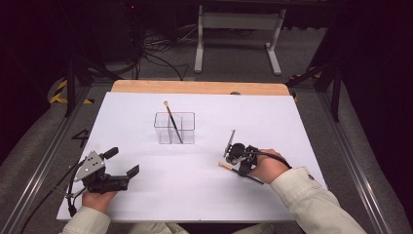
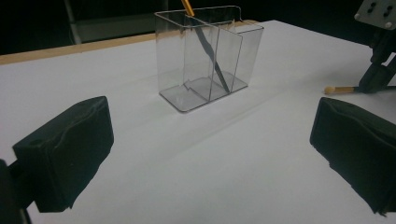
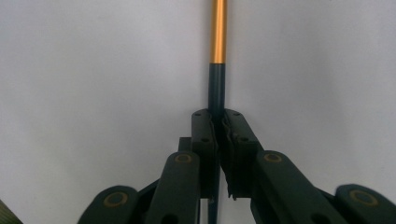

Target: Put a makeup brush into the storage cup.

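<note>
Nearest the high camera, two pale-sleeved forearms come in from the bottom edge, each hand carrying a black two-jaw claw. At lower left, the left claw (image 1: 119,163) rests on the white-covered desk (image 1: 195,195) with its jaws spread wide apart and nothing between them; in the left gripper view the two black pads (image 2: 70,154) stand far to either side of bare white surface. On the other side, the right claw (image 1: 235,158) sits low over the desk at the right of centre, its jaws pressed together on a slim paintbrush with a dark handle, gold metal ferrule and pale bristle tip (image 1: 227,166). That brush lies flat on the desk, the pale tip pointing left and the dark handle running back under the hand. In the right gripper view the dark handle (image 3: 216,88) passes straight between the closed jaws, with the gold band beyond them. Further back, near the desk's middle, stands a clear plastic rectangular holder with inner dividers (image 1: 187,129), well apart from both claws. A second slim brush (image 1: 171,119) leans inside it, pale tip upward.
</note>
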A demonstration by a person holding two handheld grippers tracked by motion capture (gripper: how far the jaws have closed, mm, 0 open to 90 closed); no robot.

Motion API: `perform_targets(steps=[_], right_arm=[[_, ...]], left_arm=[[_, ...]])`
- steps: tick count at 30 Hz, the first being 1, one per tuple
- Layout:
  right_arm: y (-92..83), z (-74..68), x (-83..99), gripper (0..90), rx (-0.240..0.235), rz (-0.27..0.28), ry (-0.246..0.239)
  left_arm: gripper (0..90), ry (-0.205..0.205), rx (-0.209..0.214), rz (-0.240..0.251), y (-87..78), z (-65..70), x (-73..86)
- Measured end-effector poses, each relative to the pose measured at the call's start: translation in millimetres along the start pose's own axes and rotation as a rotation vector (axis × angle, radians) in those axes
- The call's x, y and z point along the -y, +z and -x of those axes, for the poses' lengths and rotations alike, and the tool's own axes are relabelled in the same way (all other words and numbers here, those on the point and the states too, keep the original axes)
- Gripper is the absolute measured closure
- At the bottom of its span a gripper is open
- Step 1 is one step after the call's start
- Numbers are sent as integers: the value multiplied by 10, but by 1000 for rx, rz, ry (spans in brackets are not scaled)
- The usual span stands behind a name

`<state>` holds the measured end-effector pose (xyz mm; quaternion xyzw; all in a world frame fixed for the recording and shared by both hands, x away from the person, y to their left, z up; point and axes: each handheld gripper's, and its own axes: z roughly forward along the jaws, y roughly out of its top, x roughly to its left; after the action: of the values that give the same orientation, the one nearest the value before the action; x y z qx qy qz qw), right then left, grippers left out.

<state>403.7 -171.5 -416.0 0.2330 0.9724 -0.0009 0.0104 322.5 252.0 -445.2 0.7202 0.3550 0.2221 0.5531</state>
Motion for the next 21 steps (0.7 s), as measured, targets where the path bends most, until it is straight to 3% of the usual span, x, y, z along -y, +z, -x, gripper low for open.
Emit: perform_targets(steps=[21], right_arm=[[-299, -4, 19, 846, 12, 62, 1]], left_arm=[[3, -2, 1, 1, 0, 0, 0]])
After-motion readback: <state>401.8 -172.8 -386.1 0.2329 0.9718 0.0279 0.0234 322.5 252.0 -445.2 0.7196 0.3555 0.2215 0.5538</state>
